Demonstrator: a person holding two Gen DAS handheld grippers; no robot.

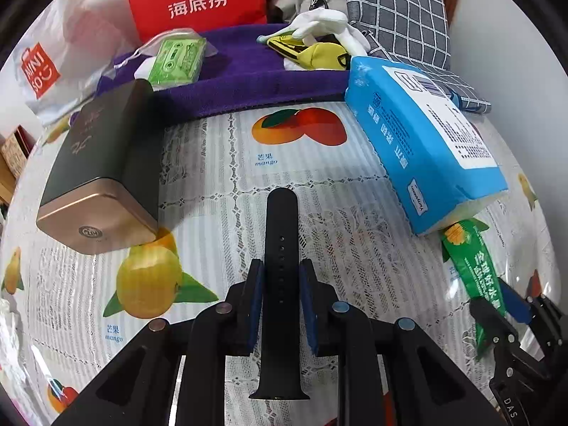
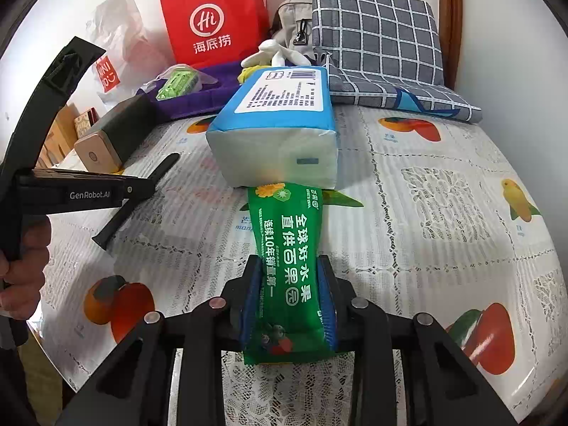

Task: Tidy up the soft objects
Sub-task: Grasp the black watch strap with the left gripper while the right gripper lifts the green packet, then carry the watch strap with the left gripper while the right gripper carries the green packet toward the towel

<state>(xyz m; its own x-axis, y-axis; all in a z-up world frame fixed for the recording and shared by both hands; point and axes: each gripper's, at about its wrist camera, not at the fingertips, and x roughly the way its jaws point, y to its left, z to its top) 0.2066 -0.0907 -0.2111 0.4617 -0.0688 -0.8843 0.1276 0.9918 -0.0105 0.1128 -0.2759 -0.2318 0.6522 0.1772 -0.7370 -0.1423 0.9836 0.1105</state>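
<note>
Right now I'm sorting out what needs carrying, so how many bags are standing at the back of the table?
2: the red paper bag upright against the wall, and the white plastic bag slumped to its left. Others may be hidden behind the checked cushion.

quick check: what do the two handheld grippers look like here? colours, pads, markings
Both are matte black plastic with blue pads on the inner finger faces. Left gripper: angular linkage arms, round silver and blue pivot caps. Right gripper: same build, silver pivot caps. In the right wrist view the left unit's side reads "GenRobot.AI" in white, with a curved black handle.
</note>
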